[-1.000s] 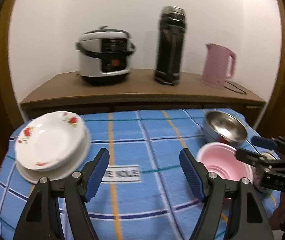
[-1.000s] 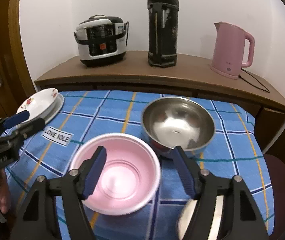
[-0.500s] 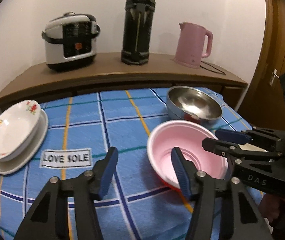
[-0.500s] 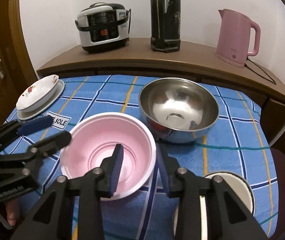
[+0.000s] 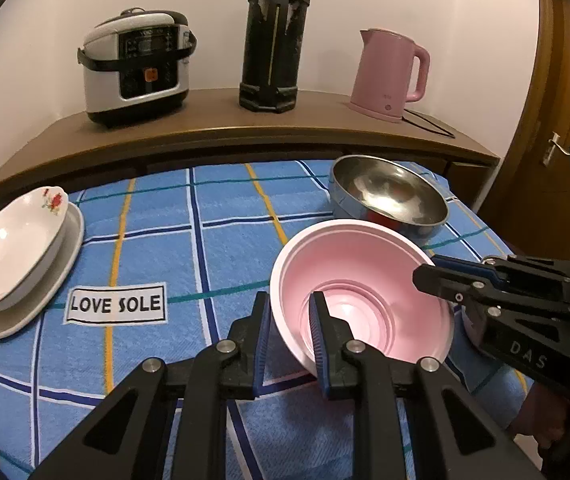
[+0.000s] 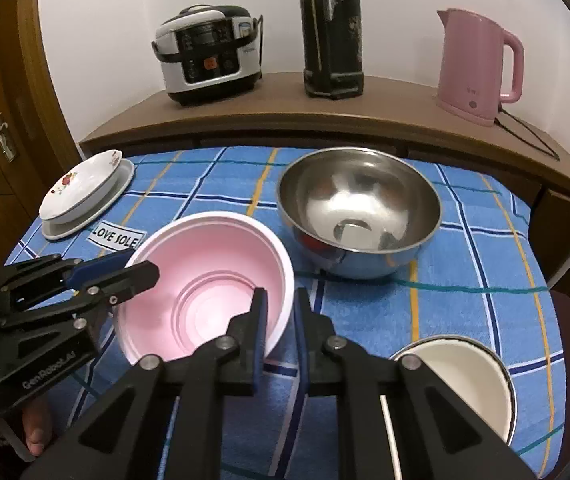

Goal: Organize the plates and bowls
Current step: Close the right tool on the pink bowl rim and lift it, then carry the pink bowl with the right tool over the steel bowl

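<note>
A pink plastic bowl sits on the blue checked cloth, in front of a steel bowl. My left gripper straddles the pink bowl's left rim, its jaws closing with the pads pressed on the wall. On the opposite rim, my right gripper is closing too and pinches the wall. A floral plate rests on a grey plate at the far left. A white enamel bowl lies near right.
Behind the table, a wooden shelf carries a rice cooker, a tall black flask and a pink kettle with its cord. A "LOVE SOLE" label marks the cloth. Wooden doors flank both sides.
Both grippers have gone from wide open to shut on the pink bowl's rim. The left one swung right, away from the plates, toward the bowl.
</note>
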### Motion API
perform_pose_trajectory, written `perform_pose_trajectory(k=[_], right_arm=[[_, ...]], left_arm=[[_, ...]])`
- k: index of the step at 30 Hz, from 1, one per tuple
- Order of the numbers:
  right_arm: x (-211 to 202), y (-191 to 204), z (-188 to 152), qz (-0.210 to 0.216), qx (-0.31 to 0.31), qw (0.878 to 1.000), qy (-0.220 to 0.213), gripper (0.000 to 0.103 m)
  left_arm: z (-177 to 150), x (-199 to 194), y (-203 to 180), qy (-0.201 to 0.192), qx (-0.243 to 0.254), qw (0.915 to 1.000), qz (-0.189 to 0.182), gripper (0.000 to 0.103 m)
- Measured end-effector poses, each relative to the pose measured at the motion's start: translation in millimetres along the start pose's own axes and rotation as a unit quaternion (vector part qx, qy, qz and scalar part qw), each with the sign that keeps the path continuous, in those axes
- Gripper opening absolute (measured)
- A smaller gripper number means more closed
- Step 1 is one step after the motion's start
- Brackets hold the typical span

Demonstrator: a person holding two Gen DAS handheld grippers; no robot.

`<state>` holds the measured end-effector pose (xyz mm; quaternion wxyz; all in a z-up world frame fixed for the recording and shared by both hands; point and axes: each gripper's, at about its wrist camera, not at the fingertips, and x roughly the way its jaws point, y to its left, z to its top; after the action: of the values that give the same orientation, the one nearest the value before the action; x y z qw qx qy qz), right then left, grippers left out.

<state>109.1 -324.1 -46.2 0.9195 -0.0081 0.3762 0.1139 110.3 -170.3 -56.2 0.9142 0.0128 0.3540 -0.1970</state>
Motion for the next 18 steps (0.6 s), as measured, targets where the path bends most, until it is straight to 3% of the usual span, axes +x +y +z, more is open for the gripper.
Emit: perform_pose_trajectory(k=[18], right_arm=[[-18.4,-6.9,8.5,0.031,0.020,0.999,-0.025,0.013]], left_arm=[[21.4,-17.5,1.6,-0.034,-0.009,0.9994,-0.002,0.022]])
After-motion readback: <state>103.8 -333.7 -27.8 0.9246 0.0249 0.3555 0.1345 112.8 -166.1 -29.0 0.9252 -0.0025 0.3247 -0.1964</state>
